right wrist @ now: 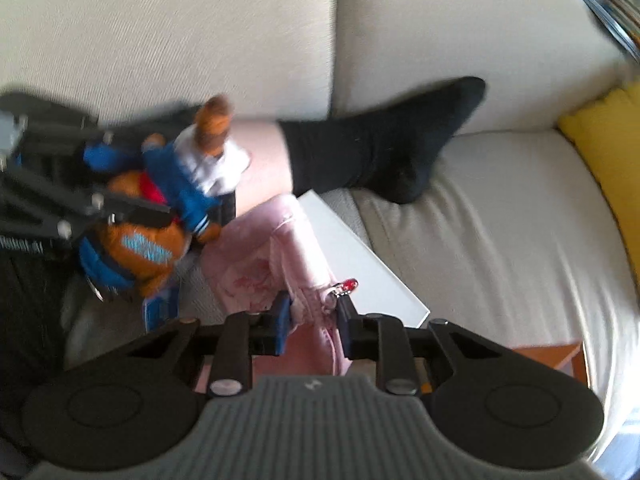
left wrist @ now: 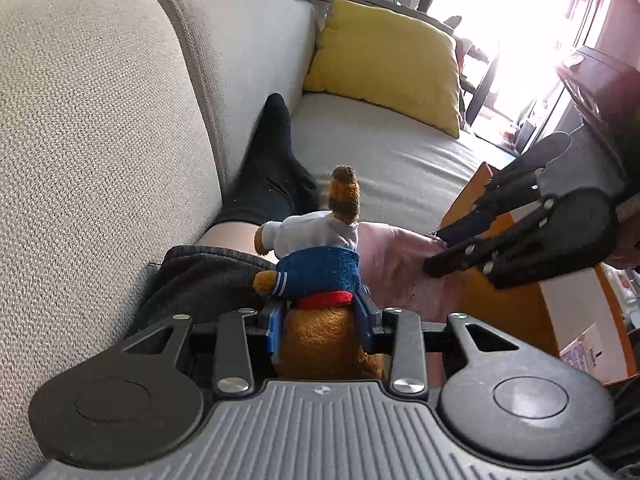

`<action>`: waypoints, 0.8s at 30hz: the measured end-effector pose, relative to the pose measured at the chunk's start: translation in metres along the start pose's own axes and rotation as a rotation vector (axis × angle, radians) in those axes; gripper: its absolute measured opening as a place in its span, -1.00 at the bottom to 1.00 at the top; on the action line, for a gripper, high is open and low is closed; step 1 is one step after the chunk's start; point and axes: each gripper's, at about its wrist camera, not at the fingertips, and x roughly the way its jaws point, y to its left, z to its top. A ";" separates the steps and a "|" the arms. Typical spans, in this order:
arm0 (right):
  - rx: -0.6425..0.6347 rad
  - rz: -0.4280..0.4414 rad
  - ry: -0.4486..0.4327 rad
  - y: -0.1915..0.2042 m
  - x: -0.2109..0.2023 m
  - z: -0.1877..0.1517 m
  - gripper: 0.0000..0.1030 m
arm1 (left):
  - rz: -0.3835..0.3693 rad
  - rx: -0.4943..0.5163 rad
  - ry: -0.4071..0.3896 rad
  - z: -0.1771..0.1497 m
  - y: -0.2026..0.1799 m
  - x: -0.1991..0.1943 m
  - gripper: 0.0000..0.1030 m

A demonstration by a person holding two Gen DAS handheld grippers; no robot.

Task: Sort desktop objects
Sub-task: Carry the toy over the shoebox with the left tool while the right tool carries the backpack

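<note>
With your left gripper (left wrist: 322, 320) clenched on the brown plush toy in blue-and-white clothes (left wrist: 320, 264), keep the right gripper (right wrist: 314, 318) jaws, seemingly pinching the soft pink fabric pouch (right wrist: 280, 268) between them, squeezed firmly while lifting straight up.

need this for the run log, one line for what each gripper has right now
left gripper: shut on plush toy | right gripper: shut on pink cloth | setting: sofa
</note>
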 end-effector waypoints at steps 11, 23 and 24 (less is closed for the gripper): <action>0.185 -0.040 -0.172 -0.010 -0.071 -0.013 -0.50 | -0.041 -0.037 -0.093 0.008 -0.005 -0.045 -0.25; 0.459 -0.184 -0.265 -0.032 -0.175 -0.096 -0.50 | -0.291 0.075 -0.133 0.048 -0.073 -0.073 -0.25; 0.483 -0.206 -0.255 -0.034 -0.177 -0.104 -0.50 | -0.316 0.084 -0.128 0.051 -0.082 -0.068 -0.25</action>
